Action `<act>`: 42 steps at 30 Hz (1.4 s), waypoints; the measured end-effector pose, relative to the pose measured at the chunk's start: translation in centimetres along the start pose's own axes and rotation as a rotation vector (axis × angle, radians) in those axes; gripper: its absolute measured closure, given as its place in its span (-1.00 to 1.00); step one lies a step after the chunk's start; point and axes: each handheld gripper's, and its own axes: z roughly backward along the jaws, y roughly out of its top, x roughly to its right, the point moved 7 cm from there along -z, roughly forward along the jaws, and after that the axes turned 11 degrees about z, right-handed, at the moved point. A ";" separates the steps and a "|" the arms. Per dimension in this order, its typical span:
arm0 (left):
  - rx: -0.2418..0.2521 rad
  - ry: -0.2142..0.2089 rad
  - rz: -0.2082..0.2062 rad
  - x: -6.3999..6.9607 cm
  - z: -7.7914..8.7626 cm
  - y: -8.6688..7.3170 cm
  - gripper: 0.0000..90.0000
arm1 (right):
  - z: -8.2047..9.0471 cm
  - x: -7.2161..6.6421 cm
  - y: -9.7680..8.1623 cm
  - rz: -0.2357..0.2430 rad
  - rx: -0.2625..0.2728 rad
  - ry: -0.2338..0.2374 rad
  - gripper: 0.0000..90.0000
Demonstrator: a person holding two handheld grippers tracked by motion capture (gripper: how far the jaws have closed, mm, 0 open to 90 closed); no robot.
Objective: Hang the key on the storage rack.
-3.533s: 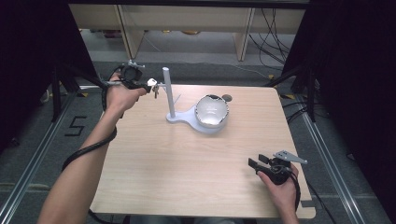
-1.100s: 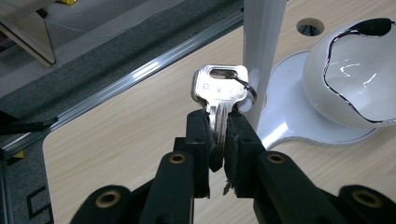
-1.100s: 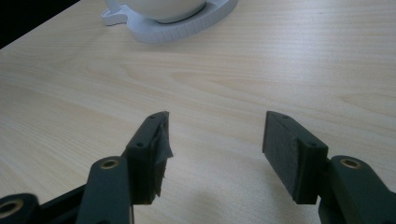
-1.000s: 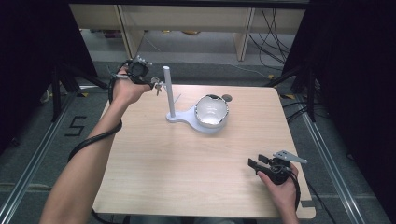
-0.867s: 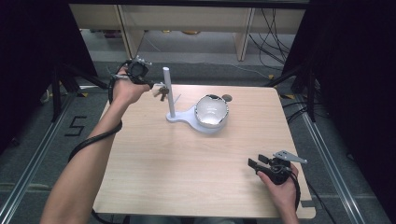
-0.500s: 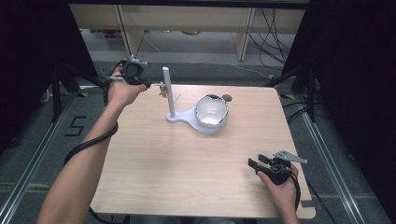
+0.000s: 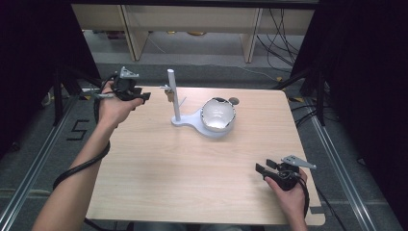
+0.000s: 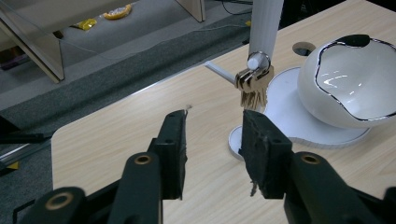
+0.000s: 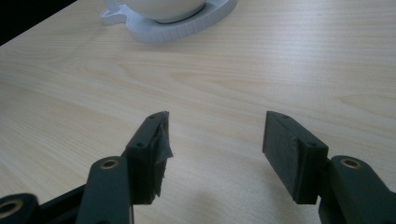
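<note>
A bunch of brass keys [image 8: 254, 85] hangs by its ring on a side peg of the white post [image 8: 265, 23]. The post rises from a white base [image 8: 299, 109] at the back middle of the table. On that base sits a white bowl [image 7: 218, 114] with a broken rim [image 8: 355, 84]. My left gripper [image 8: 212, 135] is open and empty, a short way left of the keys [image 7: 168, 94]; in the high view it [image 7: 143, 96] hovers at the table's back left corner. My right gripper [image 9: 215, 140] is open and empty, low over the table near the front right [image 7: 262, 168].
The wooden table [image 7: 192, 168] has a round cable hole [image 7: 234, 101] behind the bowl. Wooden shelf legs [image 7: 132, 29] and cables on the floor lie beyond the far edge. Metal floor rails [image 7: 43, 154] run along both sides. The white base [image 9: 187, 25] sits well ahead of my right gripper.
My left gripper has drawn back to the left, away from the post, open and empty. The keys stay hanging on the peg. The right gripper has not moved.
</note>
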 end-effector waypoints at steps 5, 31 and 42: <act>0.028 -0.014 0.024 0.2 1.1 -1.4 0.16 | 0.0 0.2 0.0 0.022 0.003 0.001 -0.07; 0.242 -0.020 0.114 1.6 5.1 -13.7 -0.19 | -0.1 0.0 0.1 0.008 0.012 -0.002 -0.07; 0.241 -0.038 0.195 1.4 3.2 -22.5 -0.21 | -0.2 0.0 0.0 0.021 0.010 -0.008 -0.06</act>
